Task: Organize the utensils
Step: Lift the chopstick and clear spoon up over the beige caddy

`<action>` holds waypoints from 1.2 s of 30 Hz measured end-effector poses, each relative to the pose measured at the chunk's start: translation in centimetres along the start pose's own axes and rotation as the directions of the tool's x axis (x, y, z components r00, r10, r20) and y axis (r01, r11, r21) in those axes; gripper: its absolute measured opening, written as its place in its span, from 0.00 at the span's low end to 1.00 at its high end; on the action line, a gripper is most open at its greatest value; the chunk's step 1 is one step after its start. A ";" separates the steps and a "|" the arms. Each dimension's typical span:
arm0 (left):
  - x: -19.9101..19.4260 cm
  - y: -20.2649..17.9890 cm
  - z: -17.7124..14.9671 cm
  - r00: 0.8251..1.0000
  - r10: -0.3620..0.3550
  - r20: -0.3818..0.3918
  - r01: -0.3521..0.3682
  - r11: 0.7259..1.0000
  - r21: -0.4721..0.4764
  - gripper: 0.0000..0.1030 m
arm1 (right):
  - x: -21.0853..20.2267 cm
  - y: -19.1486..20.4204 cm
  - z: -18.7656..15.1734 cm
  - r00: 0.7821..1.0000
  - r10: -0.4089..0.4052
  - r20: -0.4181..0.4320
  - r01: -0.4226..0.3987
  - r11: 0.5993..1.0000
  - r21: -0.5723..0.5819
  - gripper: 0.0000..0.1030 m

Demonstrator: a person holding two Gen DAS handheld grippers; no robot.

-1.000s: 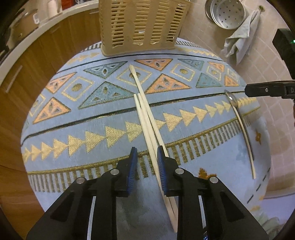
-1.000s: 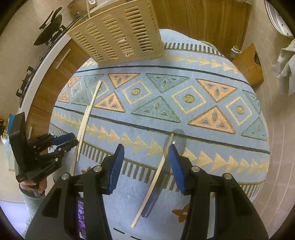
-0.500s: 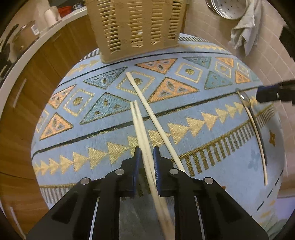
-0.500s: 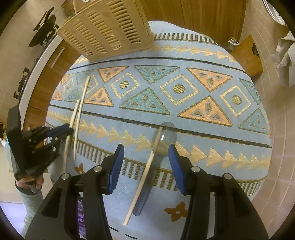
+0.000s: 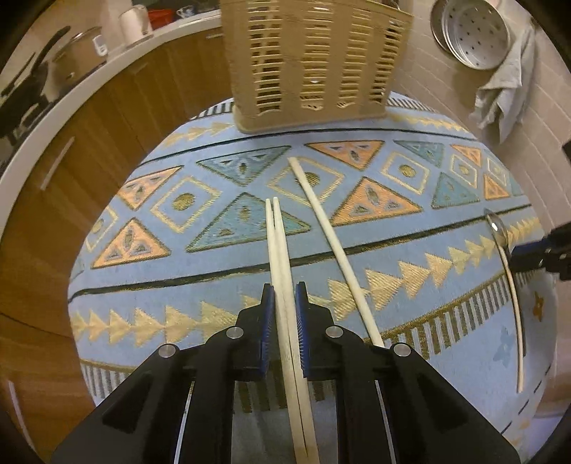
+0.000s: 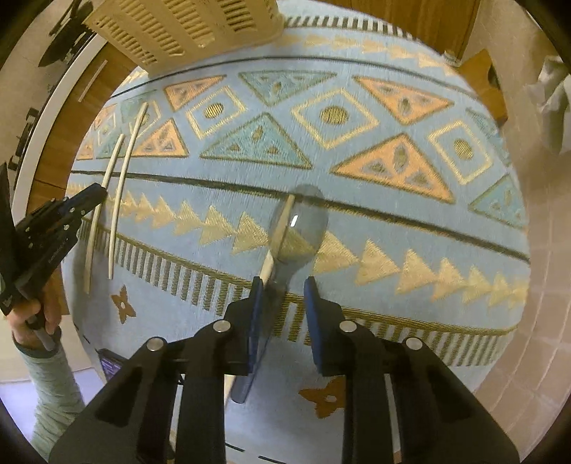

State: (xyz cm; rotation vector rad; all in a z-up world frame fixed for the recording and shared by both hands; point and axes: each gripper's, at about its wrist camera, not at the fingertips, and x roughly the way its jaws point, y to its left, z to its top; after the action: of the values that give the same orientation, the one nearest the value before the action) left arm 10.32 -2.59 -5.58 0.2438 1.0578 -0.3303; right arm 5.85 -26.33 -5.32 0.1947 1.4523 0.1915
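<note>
My left gripper (image 5: 284, 291) is shut on two pale chopsticks (image 5: 276, 246) and holds them above the patterned blue cloth, pointing at the beige slotted utensil basket (image 5: 310, 60). A third chopstick (image 5: 332, 242) lies on the cloth just to the right. My right gripper (image 6: 283, 287) is open over a metal spoon (image 6: 299, 228) and a fourth chopstick (image 6: 282, 228) lying together on the cloth. The spoon neck lies between the jaws, near the left pad. The left gripper (image 6: 91, 194) with its chopsticks also shows in the right wrist view.
The blue patterned cloth (image 5: 178, 228) covers a round table. Wooden cabinets (image 5: 107, 117) with a white counter stand behind it. A tiled wall with a metal steamer pan (image 5: 471, 34) and a hanging grey towel (image 5: 506, 92) is at the right.
My left gripper closed on two chopsticks and lifted them off the cloth. My right gripper moved down and forward over the spoon and narrowed a little.
</note>
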 end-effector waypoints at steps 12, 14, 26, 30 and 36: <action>-0.9 2.0 -0.2 0.996 -0.044 0.075 0.050 0.995 -0.084 0.10 | -1.3 2.0 1.0 0.997 0.015 0.081 -0.011 0.999 -0.051 0.10; -1.4 2.2 -0.1 0.994 -0.053 0.098 0.062 0.994 -0.092 0.10 | -2.1 2.1 1.2 0.994 0.025 0.109 -0.018 0.998 -0.058 0.10; -7.6 2.3 -0.4 0.905 -0.166 0.393 0.223 0.969 -0.103 0.10 | -7.0 5.6 -0.9 0.902 0.204 0.381 -0.102 0.957 -0.270 0.10; -9.9 2.3 -0.1 0.859 -0.162 0.486 0.243 0.964 -0.109 0.10 | -9.2 7.1 -1.5 0.842 0.251 0.477 -0.093 0.939 -0.330 0.10; -13.5 2.3 2.1 0.772 -0.118 0.624 0.244 0.963 -0.119 0.10 | -12.5 8.2 0.0 0.751 0.296 0.591 -0.098 0.934 -0.343 0.10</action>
State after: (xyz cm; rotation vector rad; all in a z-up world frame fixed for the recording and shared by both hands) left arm 6.82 0.80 7.34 -0.1479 0.4531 -0.4412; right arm 4.36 -21.47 8.76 0.1513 0.7019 0.4674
